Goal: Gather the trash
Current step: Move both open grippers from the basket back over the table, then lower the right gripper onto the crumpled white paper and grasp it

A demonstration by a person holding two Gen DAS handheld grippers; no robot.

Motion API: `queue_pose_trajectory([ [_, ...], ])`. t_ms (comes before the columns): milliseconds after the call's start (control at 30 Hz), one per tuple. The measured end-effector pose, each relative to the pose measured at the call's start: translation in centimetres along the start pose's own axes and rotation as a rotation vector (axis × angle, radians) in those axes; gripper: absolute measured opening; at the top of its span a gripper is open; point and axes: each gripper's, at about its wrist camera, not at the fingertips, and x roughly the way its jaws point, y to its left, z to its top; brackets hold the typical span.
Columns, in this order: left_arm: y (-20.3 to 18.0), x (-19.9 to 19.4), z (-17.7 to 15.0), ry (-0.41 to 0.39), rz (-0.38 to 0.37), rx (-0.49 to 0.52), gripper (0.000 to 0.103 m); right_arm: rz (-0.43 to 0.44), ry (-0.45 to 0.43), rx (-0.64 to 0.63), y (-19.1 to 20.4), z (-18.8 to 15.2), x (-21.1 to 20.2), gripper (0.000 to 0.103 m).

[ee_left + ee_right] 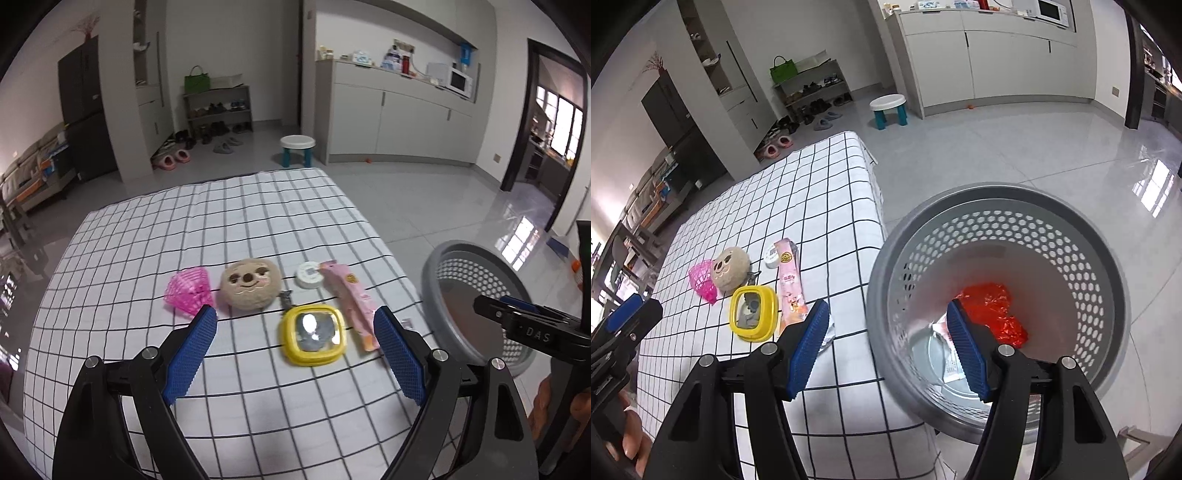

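Our left gripper (295,325) hangs with its blue-padded jaws spread wide and nothing between them, low in the centre of the left wrist view, above the checked tablecloth (147,240). Framed between its fingers lies a yellow square compact mirror (313,334), and just right of that, touching or nearly touching the right finger's tip, a long pink snack wrapper (351,301) stretches away toward the upper middle. Beyond the mirror we see a small white round lid or jar (309,274) at the wrapper's far end, a tan plush sloth face (250,283) to its left, and a pink plastic diamond-shaped toy (189,291) further left, just beside the plush. Our right gripper (886,332) is likewise wide open and empty, at the lower centre of the right wrist view, straddling the table's edge: its left finger is over the cloth near a crumpled silvery scrap (827,334), its right finger over the mouth of the grey perforated wastebasket (1071,266). The basket stands on the floor just beside the table, at the lower right of that frame. Inside it we see a red crinkled foil wrapper (993,312) and a pale printed paper scrap (949,354) on the bottom.
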Motion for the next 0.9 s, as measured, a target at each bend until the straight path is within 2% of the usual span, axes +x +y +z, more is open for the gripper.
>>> queue_pose_trajectory([
  [433, 3.4, 1.9, -0.7, 0.045, 0.096, -0.043, 0.085, 0.017, 0.057, -0.078, 3.0, -0.8, 2.6, 0.064],
  [700, 4.1, 2.2, -0.5, 0.067, 0.087, -0.058, 0.085, 0.002, 0.122, -0.177, 6.0, -1.5, 5.2, 0.064],
  [900, 4.4, 2.5, -0.6, 0.082, 0.091, -0.072, 0.085, -0.004, 0.137, -0.216, 7.0, -1.8, 6.3, 0.064],
])
